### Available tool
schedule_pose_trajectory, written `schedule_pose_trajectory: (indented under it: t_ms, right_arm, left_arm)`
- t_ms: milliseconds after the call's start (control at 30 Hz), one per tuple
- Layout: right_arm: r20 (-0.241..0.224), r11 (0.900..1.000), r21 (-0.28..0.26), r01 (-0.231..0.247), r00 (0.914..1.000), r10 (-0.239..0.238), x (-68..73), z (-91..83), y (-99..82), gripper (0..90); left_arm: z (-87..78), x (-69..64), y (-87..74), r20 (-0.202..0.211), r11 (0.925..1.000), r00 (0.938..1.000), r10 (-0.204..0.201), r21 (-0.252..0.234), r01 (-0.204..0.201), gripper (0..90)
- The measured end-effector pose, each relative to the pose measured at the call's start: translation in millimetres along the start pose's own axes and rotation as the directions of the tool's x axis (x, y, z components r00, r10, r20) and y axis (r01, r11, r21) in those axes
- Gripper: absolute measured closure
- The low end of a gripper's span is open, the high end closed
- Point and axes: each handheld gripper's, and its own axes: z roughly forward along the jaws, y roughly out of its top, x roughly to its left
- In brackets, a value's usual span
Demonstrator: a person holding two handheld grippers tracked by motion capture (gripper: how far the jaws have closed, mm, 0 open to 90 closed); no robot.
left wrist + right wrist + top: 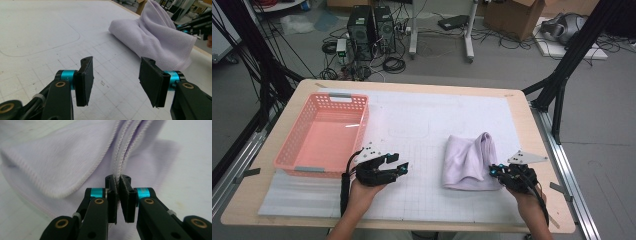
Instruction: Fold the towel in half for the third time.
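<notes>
The right gripper (498, 172) has its jaws pinched tight on the hemmed edge of the lilac towel (468, 162); in the right gripper view the stitched hems run up out of the narrow slit between the two black pads (113, 200), two or three layers pressed together. The towel lies just ahead of that gripper and to its left, folded over on the white gridded mat (422, 125), with the pinched edge at the corner nearest the person. Its long axis runs away from the gripper toward the far side of the table, and the far end rises into a soft peak instead of lying flat.

The left gripper (401, 167) sits well apart from the towel, its jaws standing open with nothing between them. In the left gripper view the bare mat shows through the gap, and the towel (155, 37) lies ahead and to the right of those jaws, its hemmed short edge turned toward the right gripper (197, 25). Just beside the left gripper, on its far left, stands the pink plastic basket (302, 155).

How many layers the towel has underneath is hard to make out; the folds hide one another. In the right gripper view the cloth runs off the top and left edges, and its near part is blurred. The right hand (529, 200) is partly hidden by the gripper it holds.
</notes>
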Motion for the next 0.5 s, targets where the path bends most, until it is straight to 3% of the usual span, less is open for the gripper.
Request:
schedule_pose_trajectory:
  t_ms: [100, 200, 367, 500]
  right_arm:
    - [0.095, 0.9989, 0.047, -0.005, 0.9955, 0.001, -5.6, -8.4, 1.0, 83.6]
    - [0.118, 0.9957, 0.085, -0.038, 0.9926, 0.028, -10.5, -11.5, -3.2, 72.3]
    - [0.149, 0.9985, -0.009, -0.053, 0.9873, 0.054, -14.5, -23.5, 5.2, 58.6]
    - [0.127, 0.9983, -0.057, 0.000, 0.9919, 0.008, -13.6, -18.9, 28.8, 55.8]
  left_arm:
    - [-0.6, 0.2, 0.1, -0.002, 1.0000, 1.0000, 0.004, -0.002, -0.004, 45.3]
    - [-0.6, 0.2, -0.2, -0.002, 1.0000, 1.0000, -0.001, -0.004, 0.001, 45.3]
    - [-0.2, -0.1, -0.1, 0.001, 1.0000, 1.0000, -0.001, -0.002, 0.001, 45.3]
    - [0.2, -0.5, -0.2, 0.004, 1.0000, 1.0000, 0.000, -0.002, 0.000, 45.3]
